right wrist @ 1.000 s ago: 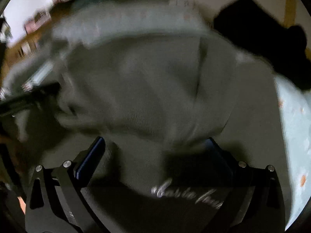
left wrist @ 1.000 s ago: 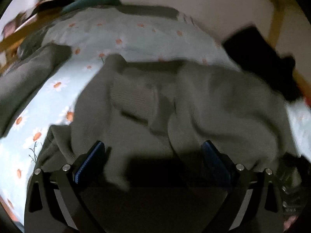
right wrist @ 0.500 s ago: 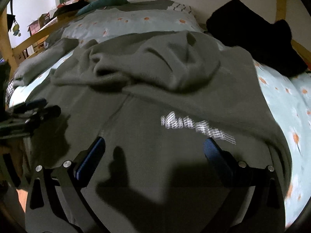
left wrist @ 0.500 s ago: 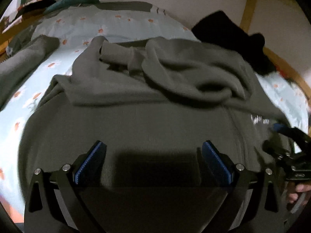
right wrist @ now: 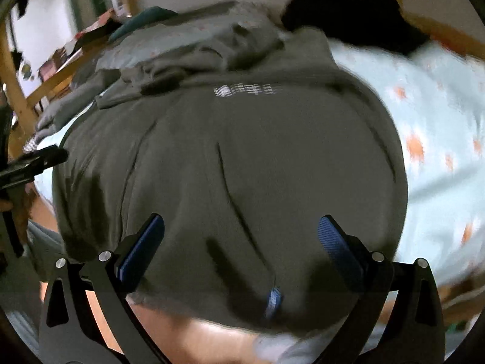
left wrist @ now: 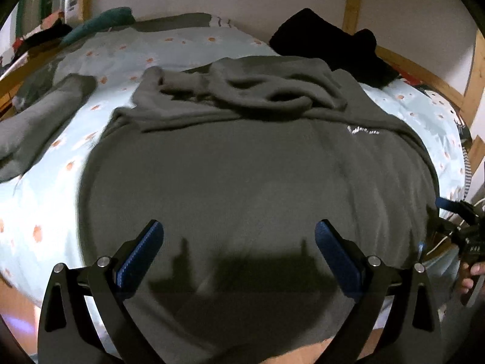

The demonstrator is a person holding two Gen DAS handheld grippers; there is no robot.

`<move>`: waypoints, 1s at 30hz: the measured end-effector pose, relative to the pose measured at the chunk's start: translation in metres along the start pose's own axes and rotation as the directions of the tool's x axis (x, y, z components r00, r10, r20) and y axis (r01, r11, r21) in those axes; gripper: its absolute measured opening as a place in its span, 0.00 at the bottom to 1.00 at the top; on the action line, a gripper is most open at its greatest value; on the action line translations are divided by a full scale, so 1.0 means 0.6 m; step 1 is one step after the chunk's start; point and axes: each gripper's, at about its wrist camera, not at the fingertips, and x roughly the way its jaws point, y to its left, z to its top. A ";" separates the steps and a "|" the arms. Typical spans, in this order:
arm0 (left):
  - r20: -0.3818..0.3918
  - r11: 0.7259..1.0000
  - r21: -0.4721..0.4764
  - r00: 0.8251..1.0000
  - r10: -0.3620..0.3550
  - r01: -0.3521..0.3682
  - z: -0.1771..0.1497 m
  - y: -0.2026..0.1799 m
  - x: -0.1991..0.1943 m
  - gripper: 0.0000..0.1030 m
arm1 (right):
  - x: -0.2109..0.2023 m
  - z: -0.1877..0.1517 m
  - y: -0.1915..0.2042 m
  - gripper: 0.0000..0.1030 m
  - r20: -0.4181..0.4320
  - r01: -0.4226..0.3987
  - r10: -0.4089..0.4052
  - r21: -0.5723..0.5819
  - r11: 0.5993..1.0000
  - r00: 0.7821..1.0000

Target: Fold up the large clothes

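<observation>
A large olive-grey sweatshirt [left wrist: 242, 166] lies spread on the bed, body toward me, hood and a sleeve bunched at its far end [left wrist: 257, 91]. A small white logo [left wrist: 362, 129] sits on its chest. My left gripper [left wrist: 238, 242] is open and empty above the near hem. In the right wrist view the same sweatshirt [right wrist: 242, 157] fills the middle, with a small blue tag [right wrist: 272, 300] at the hem. My right gripper [right wrist: 239, 239] is open and empty over that hem. Each gripper shows at the other view's edge: the right [left wrist: 454, 221], the left [right wrist: 30, 163].
The bed has a light blue daisy-print sheet [left wrist: 45, 182]. Another grey garment [left wrist: 39, 121] lies at the left, a black one [left wrist: 330, 48] at the far right by the wooden bed frame [left wrist: 430, 79]. A teal item [left wrist: 100, 22] lies at the far left.
Both grippers have pulled back toward the near hem, and the sweatshirt now lies spread flatter. The right wrist view has tilted and is blurred by motion.
</observation>
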 end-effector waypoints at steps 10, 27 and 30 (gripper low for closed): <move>-0.036 0.997 -0.034 0.997 -0.065 0.064 -0.077 0.044 -0.016 0.95 | -0.028 -0.060 0.026 0.97 0.019 0.055 -0.053 -0.061 0.997 0.998; -0.109 0.963 -0.256 0.988 -0.112 0.081 -0.186 0.176 0.015 0.95 | -0.015 -0.151 -0.004 0.97 -0.022 0.156 -0.156 -0.009 0.988 0.987; -0.123 0.940 -0.309 0.975 -0.187 0.142 -0.192 0.184 0.042 0.95 | -0.013 -0.163 0.000 0.97 -0.038 0.147 -0.147 -0.005 0.989 0.988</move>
